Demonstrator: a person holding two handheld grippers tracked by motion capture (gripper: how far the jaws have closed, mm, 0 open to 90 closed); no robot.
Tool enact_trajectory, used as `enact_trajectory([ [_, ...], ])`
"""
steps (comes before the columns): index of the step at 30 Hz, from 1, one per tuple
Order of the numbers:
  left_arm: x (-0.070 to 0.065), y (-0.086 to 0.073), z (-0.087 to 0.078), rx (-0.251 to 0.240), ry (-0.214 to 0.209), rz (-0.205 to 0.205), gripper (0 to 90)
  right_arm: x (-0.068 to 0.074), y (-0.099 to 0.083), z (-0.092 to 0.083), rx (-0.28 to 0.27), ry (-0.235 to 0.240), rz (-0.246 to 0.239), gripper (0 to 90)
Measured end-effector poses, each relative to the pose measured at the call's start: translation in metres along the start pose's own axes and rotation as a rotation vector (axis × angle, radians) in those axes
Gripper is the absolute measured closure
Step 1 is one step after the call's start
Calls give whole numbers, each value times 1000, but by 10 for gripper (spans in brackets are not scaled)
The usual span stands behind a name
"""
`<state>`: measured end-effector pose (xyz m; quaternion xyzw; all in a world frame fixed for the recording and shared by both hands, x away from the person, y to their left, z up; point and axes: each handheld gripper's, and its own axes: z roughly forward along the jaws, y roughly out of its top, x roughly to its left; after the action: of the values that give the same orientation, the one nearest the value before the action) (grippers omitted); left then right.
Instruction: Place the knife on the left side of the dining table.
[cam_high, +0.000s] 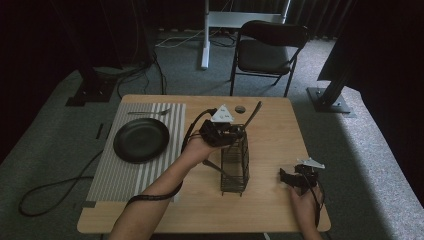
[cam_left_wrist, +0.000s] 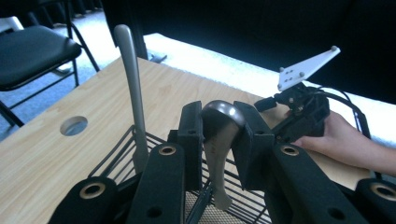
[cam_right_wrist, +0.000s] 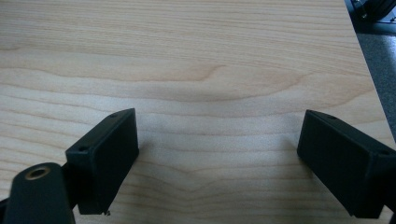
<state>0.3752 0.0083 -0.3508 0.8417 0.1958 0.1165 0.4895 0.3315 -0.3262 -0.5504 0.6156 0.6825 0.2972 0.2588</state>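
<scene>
In the high view, the left gripper (cam_high: 239, 132) hangs over the far end of a black wire basket (cam_high: 235, 167) that stands near the middle of the wooden table (cam_high: 270, 200), with the person's left hand (cam_high: 200, 148) behind it; a dark utensil handle (cam_high: 253, 114) leans out past the basket's far end. To the left, a black plate (cam_high: 141, 140) rests on a striped placemat (cam_high: 125, 175), and a fork (cam_high: 150, 113) lies across the mat's far edge. The right gripper (cam_high: 286, 178) sits low at the near right corner of the table, well apart from the basket. A black folding chair (cam_high: 267, 50) stands beyond the table's far side. In the left gripper view, the two black pads are nearly closed and clamp the rounded metal end of a spoon (cam_left_wrist: 219, 140), which hangs down between them into the basket (cam_left_wrist: 116, 149); a second, pale metal handle (cam_left_wrist: 130, 79) stands upright in the basket just to the left. A round hole (cam_left_wrist: 74, 125) shows in the tabletop farther left, and the right gripper (cam_left_wrist: 303, 109) with its hand lies farther off to the right. In the right gripper view, the jaws stand wide apart over bare wood (cam_right_wrist: 196, 70), with nothing between them.
</scene>
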Motion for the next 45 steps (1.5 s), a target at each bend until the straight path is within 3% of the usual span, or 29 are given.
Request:
enact_trajectory([
  [9, -2, 0, 1, -10, -1, -10, 754, 0, 0, 0, 0, 0, 0, 117],
  [10, -2, 1, 0, -40, -22, -28, 759, 0, 0, 0, 0, 0, 0, 117],
  [11, -2, 1, 0, -40, -22, -28, 767, 0, 0, 0, 0, 0, 0, 117],
  [12, 0, 5, -5, -85, -83, -75, 778, 0, 0, 0, 0, 0, 0, 117],
  [14, -2, 13, -12, -114, -100, -63, 788, 0, 0, 0, 0, 0, 0, 117],
  [18, -5, 24, -20, -119, -89, -38, 798, 0, 0, 0, 0, 0, 0, 117],
  [23, -9, 29, -29, -152, -96, -49, 809, 0, 0, 0, 1, 0, 1, 117],
  [33, -21, 47, -51, -206, -128, -19, 831, 0, 0, 0, 1, 0, 0, 117],
  [35, -21, 47, -51, -206, -128, -19, 831, 0, 0, 0, 1, 0, 0, 117],
  [45, -20, 64, -87, -260, -88, -7, 834, 0, 0, 0, 1, 0, 0, 117],
])
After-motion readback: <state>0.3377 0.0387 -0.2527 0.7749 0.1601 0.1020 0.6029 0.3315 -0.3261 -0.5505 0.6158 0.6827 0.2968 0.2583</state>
